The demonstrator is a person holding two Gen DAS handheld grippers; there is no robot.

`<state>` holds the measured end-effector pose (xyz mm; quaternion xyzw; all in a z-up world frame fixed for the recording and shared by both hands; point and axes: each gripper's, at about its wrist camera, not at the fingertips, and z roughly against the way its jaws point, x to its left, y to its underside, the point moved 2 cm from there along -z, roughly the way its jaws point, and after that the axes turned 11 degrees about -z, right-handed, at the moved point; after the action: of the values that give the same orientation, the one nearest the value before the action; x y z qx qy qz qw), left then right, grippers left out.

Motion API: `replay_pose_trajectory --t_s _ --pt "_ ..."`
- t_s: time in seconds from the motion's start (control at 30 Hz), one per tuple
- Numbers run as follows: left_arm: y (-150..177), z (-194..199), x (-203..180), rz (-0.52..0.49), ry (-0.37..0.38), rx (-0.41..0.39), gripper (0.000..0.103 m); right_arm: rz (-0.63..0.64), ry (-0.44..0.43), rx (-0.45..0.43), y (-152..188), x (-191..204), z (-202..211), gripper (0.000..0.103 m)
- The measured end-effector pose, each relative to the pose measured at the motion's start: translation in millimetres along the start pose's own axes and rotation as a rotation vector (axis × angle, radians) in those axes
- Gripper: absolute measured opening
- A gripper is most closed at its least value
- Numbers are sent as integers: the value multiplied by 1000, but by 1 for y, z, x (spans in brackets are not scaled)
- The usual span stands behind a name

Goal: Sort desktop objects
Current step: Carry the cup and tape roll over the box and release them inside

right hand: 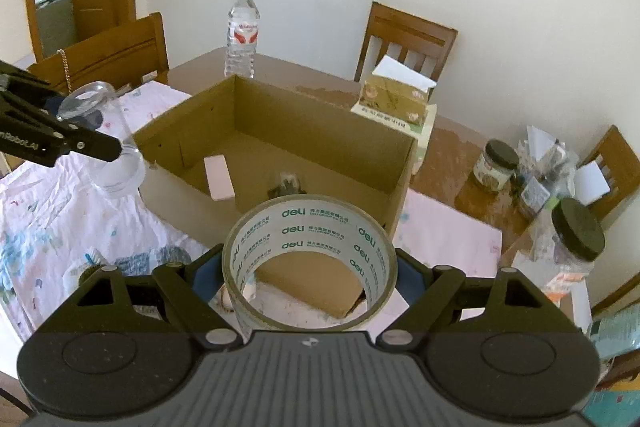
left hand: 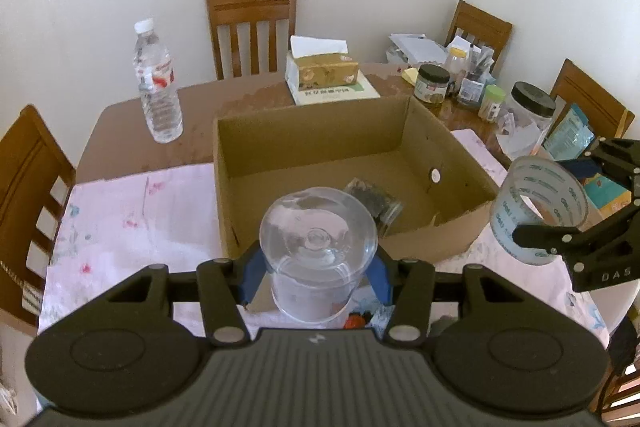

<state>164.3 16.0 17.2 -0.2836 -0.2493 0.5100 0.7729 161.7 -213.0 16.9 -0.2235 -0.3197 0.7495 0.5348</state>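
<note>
My left gripper (left hand: 316, 277) is shut on a clear glass jar (left hand: 318, 247), held above the near rim of an open cardboard box (left hand: 320, 135). My right gripper (right hand: 310, 277) is shut on a roll of clear deli tape (right hand: 310, 259), held just outside the box's (right hand: 320, 139) near right corner. The tape (left hand: 538, 209) and right gripper also show at the right of the left wrist view. The jar (right hand: 104, 143) and left gripper show at the left of the right wrist view. Inside the box lie a small dark-filled jar (left hand: 374, 203) and a pale pink block (right hand: 218, 177).
A water bottle (left hand: 158, 83) stands behind the box's left. A tissue box on a book (left hand: 324, 75) sits behind it. Jars and clutter (left hand: 480, 87) crowd the table's right end. A floral cloth (left hand: 132, 211) covers the near table. Wooden chairs (left hand: 252, 27) surround it.
</note>
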Motion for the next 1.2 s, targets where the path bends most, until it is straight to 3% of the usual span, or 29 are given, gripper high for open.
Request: replay_pose_trajectory --t_s 0.53,1.1,1.2 --pt "-48 -37 4 -49 25 -2 52 62 -34 -17 -42 0 -25 88" --pt "-88 -100 16 -68 23 77 53 87 -68 3 -69 -6 -58 88" --pt "-92 -110 17 -89 8 78 61 88 -70 12 -71 -7 -62 88"
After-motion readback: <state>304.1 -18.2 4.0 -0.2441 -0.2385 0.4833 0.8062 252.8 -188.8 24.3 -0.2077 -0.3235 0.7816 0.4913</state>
